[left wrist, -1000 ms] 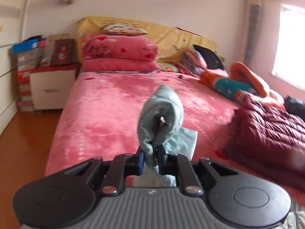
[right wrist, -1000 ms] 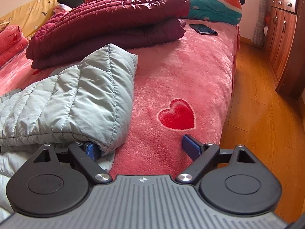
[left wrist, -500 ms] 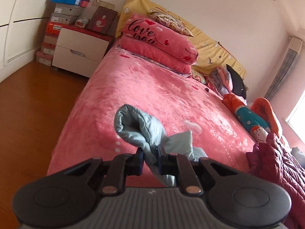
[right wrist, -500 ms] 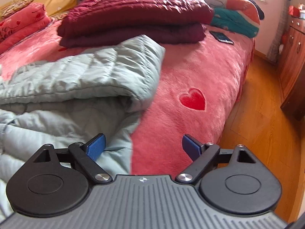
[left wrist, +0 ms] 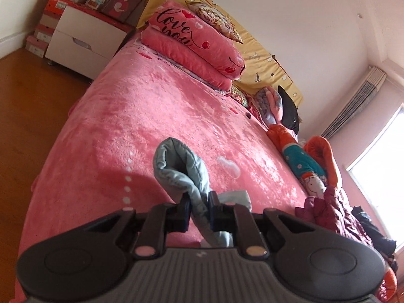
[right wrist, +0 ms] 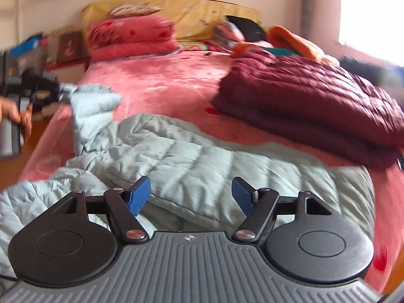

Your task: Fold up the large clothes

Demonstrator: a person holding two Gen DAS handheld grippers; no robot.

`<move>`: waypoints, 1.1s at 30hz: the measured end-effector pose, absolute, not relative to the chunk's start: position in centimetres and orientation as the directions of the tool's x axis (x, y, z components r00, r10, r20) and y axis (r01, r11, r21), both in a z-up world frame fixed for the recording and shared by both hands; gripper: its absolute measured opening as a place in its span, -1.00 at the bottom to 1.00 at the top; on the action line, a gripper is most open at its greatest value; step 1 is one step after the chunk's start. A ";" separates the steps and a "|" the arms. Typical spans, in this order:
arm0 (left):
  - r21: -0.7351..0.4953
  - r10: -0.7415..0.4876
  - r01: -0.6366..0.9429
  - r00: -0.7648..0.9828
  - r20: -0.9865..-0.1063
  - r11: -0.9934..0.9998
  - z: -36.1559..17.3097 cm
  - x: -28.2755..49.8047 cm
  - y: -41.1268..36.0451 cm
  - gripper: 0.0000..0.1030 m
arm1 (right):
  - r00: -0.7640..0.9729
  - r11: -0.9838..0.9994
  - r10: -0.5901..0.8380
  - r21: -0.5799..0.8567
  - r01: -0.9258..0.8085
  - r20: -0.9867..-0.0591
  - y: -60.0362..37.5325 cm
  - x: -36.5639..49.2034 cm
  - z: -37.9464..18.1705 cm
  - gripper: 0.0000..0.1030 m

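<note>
Two risks: left gripper is clenched on only a cuff of the grey jacket, sprawled at 6 o'clock on the bed, so it may slip; right gripper, jaws narrowing but empty, could grab several layers

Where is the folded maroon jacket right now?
In the right wrist view the maroon jacket lies folded on the pink bed, right of centre, just beyond the pale blue jacket.

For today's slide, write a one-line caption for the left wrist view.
Left gripper pinching a fold of the pale blue padded jacket above the pink bedspread.
</note>
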State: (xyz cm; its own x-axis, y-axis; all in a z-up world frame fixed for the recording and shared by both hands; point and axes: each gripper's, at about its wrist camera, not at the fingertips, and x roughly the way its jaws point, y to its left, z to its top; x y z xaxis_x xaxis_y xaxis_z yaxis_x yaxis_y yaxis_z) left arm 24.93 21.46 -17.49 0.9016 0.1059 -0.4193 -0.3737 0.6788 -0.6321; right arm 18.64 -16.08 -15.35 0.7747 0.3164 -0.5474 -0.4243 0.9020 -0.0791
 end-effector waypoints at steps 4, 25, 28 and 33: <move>-0.682 0.057 -0.349 0.909 -0.412 0.642 -18.0 24.9 22.2 -0.78 | 0.744 0.843 0.315 -0.185 -0.504 -0.590 -12.1 20.7 -16.9 0.98; -0.760 -0.066 -0.235 0.937 -0.343 0.606 -18.1 25.0 22.7 -0.78 | 0.756 0.895 0.344 -0.049 -0.444 -0.557 -7.6 29.0 -16.7 -0.62; -0.764 -0.086 -0.198 0.946 -0.314 0.614 -17.9 25.0 22.4 -0.78 | 0.721 0.875 0.338 -0.080 -0.477 -0.604 -5.5 29.9 -18.5 -0.51; -0.768 -0.143 -0.098 0.960 -0.240 0.632 -17.2 25.2 21.4 -0.78 | 0.697 0.879 0.336 -0.056 -0.474 -0.633 -4.8 29.7 -19.6 0.48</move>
